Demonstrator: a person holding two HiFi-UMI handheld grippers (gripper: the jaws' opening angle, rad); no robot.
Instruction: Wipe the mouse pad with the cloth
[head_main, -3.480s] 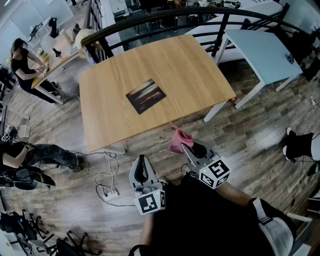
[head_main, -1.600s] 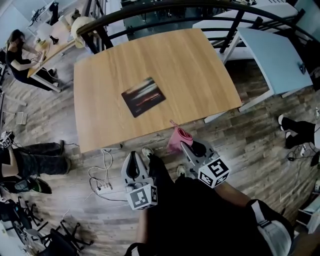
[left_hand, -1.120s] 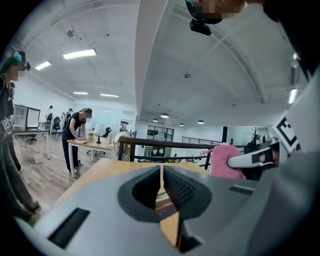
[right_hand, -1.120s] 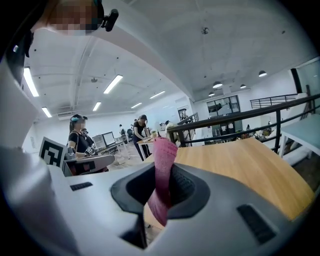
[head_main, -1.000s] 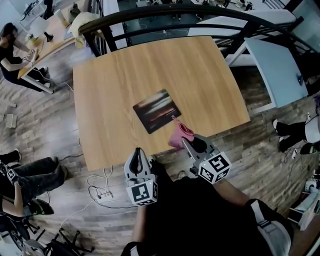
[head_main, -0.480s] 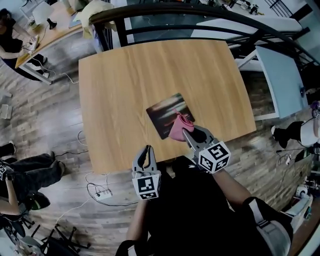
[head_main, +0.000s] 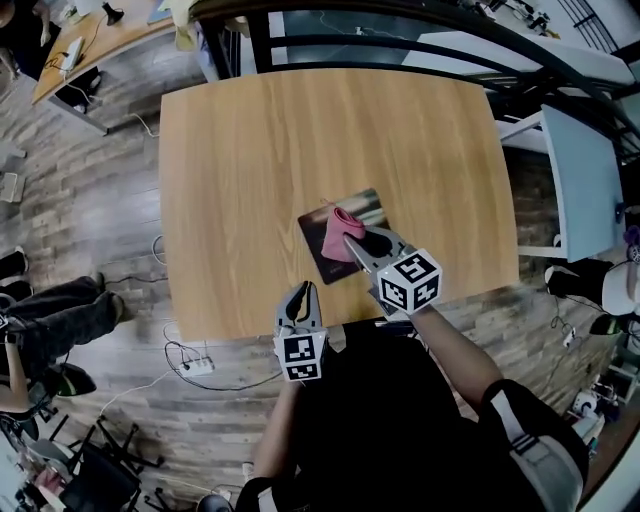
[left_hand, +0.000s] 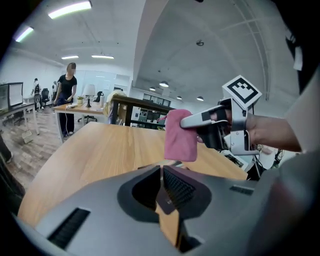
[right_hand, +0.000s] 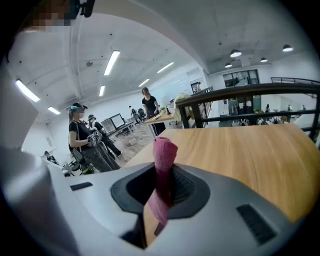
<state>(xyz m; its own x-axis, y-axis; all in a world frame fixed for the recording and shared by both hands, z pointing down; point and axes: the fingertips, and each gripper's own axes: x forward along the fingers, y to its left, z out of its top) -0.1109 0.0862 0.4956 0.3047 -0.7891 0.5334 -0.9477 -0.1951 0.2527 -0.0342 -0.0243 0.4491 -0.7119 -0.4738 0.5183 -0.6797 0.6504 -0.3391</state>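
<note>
Floor (head_main: 100, 220): grey-brown planks all round – a white power strip (head_main: 197, 366) with its cables lies on them by the table's near-left corner.
Table (head_main: 250, 180): light wood, square-ish, fills the middle of your head view. Bare apart from the pad. A dark railing (head_main: 420, 22) runs behind its far edge.
Side table (head_main: 585, 180): pale top, off to your right, apart from the wooden one.
Mouse pad (head_main: 365, 207): dark rectangle with a blurred print, flat on the table, turned at a slant, right of centre and near your edge. Its middle is covered by the cloth and your right gripper.
Right gripper (head_main: 350, 242): reaches out over the pad from your side. Jaws clenched on the cloth – the right gripper view shows the fabric pinched between them (right_hand: 162, 172).
Left gripper (head_main: 303, 290): tips over the table's near edge strip, just left of the pad's near corner. Jaws pressed together with nothing between them (left_hand: 161, 172).
Cloth (head_main: 337, 232): pink, folded, hangs from the right jaws over the pad's middle. From the left gripper view (left_hand: 178, 134) its lower edge is close above the pad; contact cannot be told.
Marker cubes: one on each gripper, right (head_main: 410, 281), left (head_main: 301, 357), both on your side of the jaws.
</note>
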